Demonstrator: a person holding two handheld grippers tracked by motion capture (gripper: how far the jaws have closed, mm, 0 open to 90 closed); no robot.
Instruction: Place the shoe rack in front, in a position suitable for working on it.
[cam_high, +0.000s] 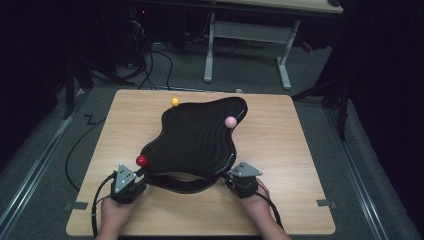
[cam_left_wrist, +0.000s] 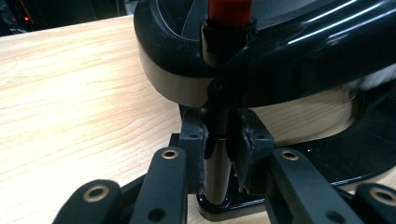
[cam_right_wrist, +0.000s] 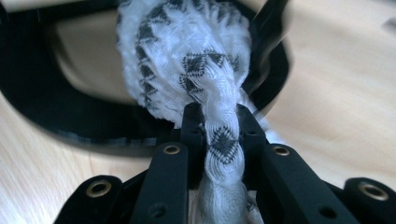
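Note:
A glossy black wavy-topped stand (cam_high: 195, 140) sits mid-table on a black ring base (cam_high: 180, 186). Three posts on it end in a red ball (cam_high: 142, 160), a yellow ball (cam_high: 175, 101) and a pink ball (cam_high: 230, 121). My left gripper (cam_high: 136, 176) is at the stand's near left corner. In the left gripper view it (cam_left_wrist: 219, 144) is shut on the dark upright post (cam_left_wrist: 217, 161) below the red knob (cam_left_wrist: 229, 9). My right gripper (cam_high: 235, 179) is at the near right corner, and in its own view it (cam_right_wrist: 220, 135) is shut on a twisted white cloth (cam_right_wrist: 187, 56) with black zigzag patterning.
The wooden table (cam_high: 300, 165) has bare surface to the left, right and front of the stand. Behind the table a white desk frame (cam_high: 247, 35) and cables lie on the grey floor. A hand holds each gripper at the near edge.

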